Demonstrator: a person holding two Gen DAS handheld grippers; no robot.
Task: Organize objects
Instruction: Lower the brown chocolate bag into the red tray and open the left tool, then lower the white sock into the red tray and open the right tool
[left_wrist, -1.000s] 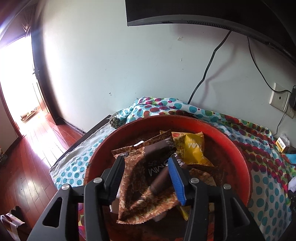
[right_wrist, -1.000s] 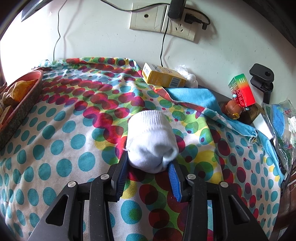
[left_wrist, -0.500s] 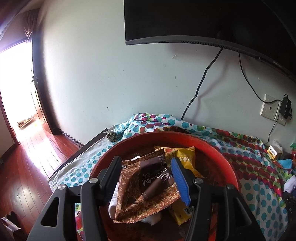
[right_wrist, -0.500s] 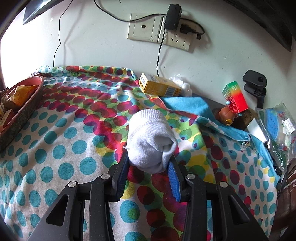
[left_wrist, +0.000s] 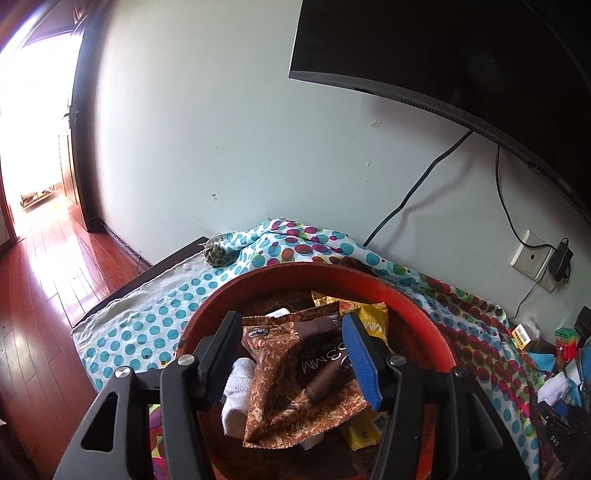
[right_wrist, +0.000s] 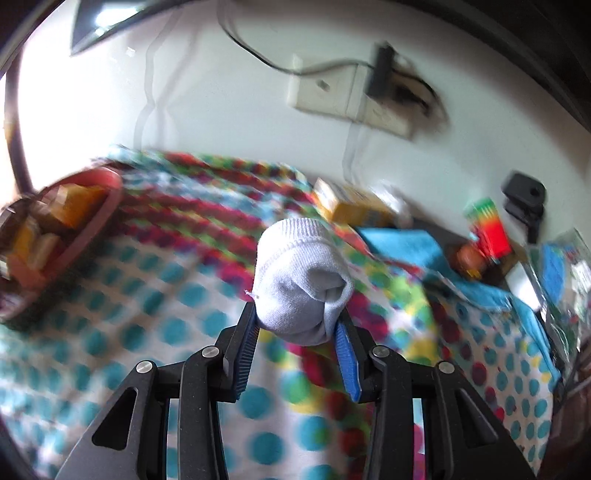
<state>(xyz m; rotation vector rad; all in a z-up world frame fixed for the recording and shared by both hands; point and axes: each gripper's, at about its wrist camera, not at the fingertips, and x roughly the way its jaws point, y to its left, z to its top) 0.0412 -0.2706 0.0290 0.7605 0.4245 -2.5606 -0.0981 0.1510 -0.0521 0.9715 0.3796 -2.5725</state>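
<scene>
A red bowl (left_wrist: 406, 295) holds a brown snack packet (left_wrist: 295, 369), a yellow packet (left_wrist: 375, 321) and a white rolled sock (left_wrist: 236, 384). My left gripper (left_wrist: 291, 321) hovers over the bowl, open, with the brown packet lying below and between its fingers, untouched by the pads. In the blurred right wrist view my right gripper (right_wrist: 297, 314) is shut on another rolled white sock (right_wrist: 299, 273), held clear above the spotted tablecloth (right_wrist: 129, 295). The red bowl (right_wrist: 107, 210) appears far left there.
A yellow box (right_wrist: 351, 210), a blue cloth (right_wrist: 406, 243), a red-green box (right_wrist: 489, 229) and a black clamp (right_wrist: 524, 195) crowd the back right by the wall. A television (left_wrist: 461, 55) hangs above. The table edge (left_wrist: 122, 295) drops to wooden floor at left.
The left jaws have widened and drawn back and up from the brown packet, which stays in the bowl. The right gripper has lifted the sock off the cloth.
</scene>
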